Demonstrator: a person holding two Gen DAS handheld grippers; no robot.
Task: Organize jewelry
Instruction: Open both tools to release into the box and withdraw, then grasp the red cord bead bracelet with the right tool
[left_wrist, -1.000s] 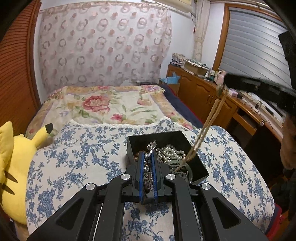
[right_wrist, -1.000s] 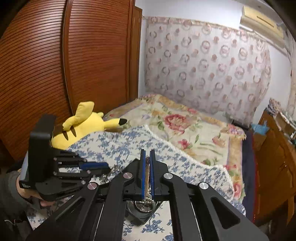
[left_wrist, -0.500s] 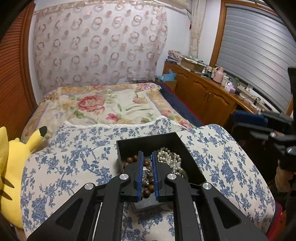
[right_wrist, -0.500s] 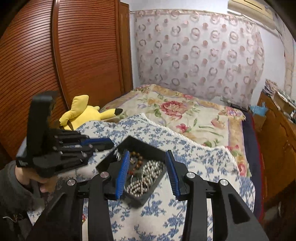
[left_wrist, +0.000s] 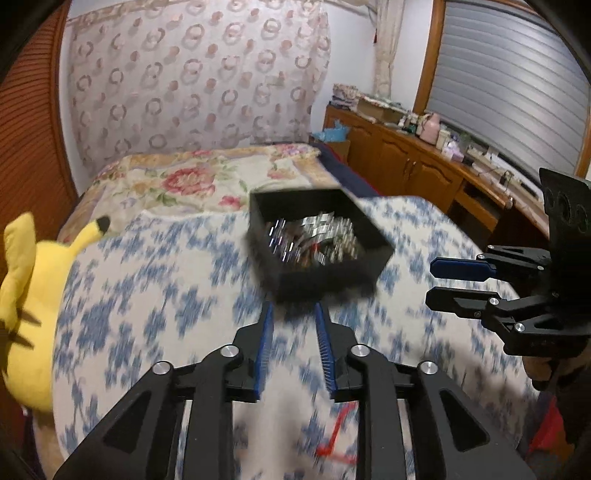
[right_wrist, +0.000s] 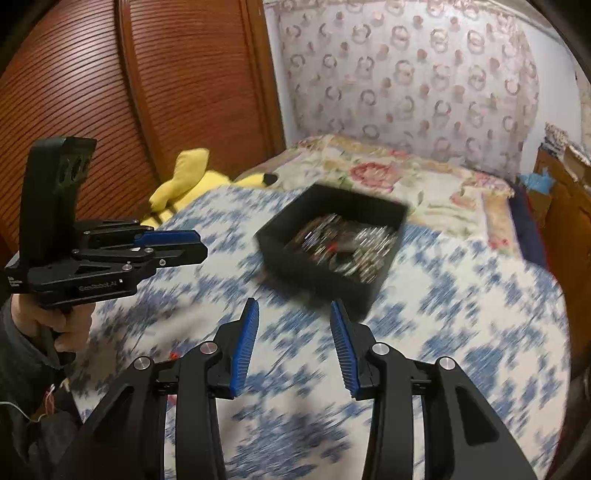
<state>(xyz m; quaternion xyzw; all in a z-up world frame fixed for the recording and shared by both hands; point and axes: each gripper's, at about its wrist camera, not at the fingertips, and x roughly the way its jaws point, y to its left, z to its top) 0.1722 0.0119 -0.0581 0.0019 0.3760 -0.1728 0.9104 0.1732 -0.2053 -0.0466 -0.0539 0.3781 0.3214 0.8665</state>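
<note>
A black open box (left_wrist: 295, 210) sits on the blue-flowered cloth, filled with blurred silver and bead jewelry (left_wrist: 314, 240). My left gripper (left_wrist: 293, 310) hangs just short of the box's near wall. Its jaws are opening and nothing is between them. In the right wrist view the same box (right_wrist: 321, 273) lies just beyond my right gripper (right_wrist: 294, 308), which stands open and empty. Each gripper also shows from the side in the other's view: the right gripper (left_wrist: 458, 280) at the right edge, the left gripper (right_wrist: 184, 245) at the left, held by a hand (right_wrist: 55, 325).
A yellow plush toy (left_wrist: 29, 295) lies at the left edge of the flowered cloth (left_wrist: 147, 295). A red string (left_wrist: 336, 432) lies on the cloth near me. A floral bedspread (left_wrist: 184, 177) stretches behind the box. Wooden cabinets (left_wrist: 406, 166) line the right, a slatted wardrobe (right_wrist: 110, 92) the left.
Both grippers have let go of jewelry into the box and pulled back from it. The left jaws, shut on brown beads half a second ago, have parted. The right gripper has come down.
</note>
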